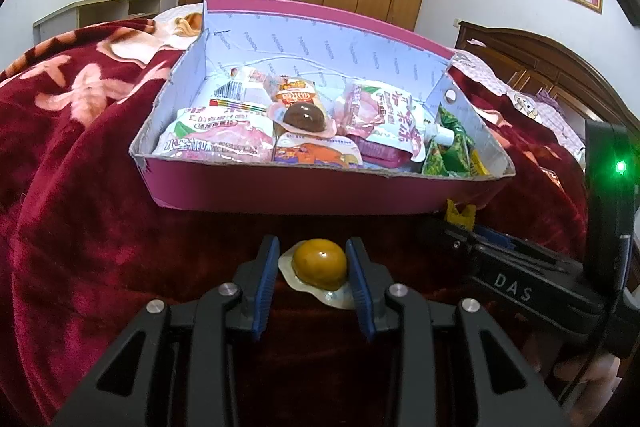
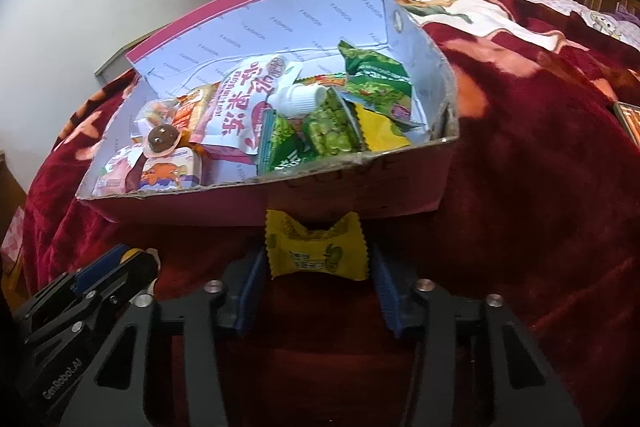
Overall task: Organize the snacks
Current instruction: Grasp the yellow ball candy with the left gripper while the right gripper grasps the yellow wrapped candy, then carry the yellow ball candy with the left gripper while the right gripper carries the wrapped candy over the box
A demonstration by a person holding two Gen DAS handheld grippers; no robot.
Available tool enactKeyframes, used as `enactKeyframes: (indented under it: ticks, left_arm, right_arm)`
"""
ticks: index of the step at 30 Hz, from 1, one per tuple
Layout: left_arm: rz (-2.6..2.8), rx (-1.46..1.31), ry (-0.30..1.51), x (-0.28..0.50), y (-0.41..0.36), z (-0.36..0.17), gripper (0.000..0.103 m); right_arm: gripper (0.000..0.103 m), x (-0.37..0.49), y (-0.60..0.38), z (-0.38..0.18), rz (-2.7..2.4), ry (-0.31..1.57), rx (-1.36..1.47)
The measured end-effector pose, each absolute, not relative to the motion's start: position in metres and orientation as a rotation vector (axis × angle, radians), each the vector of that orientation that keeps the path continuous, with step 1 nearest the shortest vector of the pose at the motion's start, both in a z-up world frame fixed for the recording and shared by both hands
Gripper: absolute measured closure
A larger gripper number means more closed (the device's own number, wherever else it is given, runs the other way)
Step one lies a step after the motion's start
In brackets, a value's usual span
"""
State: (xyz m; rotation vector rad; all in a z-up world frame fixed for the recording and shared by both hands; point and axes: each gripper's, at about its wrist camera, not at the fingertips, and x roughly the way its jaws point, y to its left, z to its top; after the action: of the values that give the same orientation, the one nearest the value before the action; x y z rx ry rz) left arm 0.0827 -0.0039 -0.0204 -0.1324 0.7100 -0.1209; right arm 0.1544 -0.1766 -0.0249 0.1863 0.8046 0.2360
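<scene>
Snacks ahead: the pink cardboard box (image 1: 280,187) lies straight beyond both tools, left tool (image 1: 314,267) clamped on an amber domed jelly cup (image 1: 319,263), right tool (image 2: 318,259) clamped on a yellow crimped candy wrapper (image 2: 316,247).

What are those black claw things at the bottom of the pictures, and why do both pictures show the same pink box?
Those are grabbers that a person holds, one in each hand. Each has a small camera looking along its two fingers, so you get one picture from each hand. Both look at the pink box full of snack packets, sitting on a red blanket on a bed. The left gripper is closed on a little yellow jelly cup. The right gripper is pinching a yellow wrapped candy. Both treats are just in front of the box, not yet inside.
</scene>
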Motion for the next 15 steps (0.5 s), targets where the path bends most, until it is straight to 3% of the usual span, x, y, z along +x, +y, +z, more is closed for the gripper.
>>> enactKeyframes:
  ticks: [6, 15]
  left_arm:
    - [-0.120, -0.134, 0.710, 0.082, -0.003, -0.019, 0.067]
    - [-0.114, -0.138, 0.698, 0.076, -0.003, -0.011, 0.067]
  right_arm:
    - [0.066, 0.152, -0.181, -0.025, 0.233, 0.794, 0.206]
    - [0.068, 0.144, -0.188, -0.019, 0.258, 0.774, 0.233]
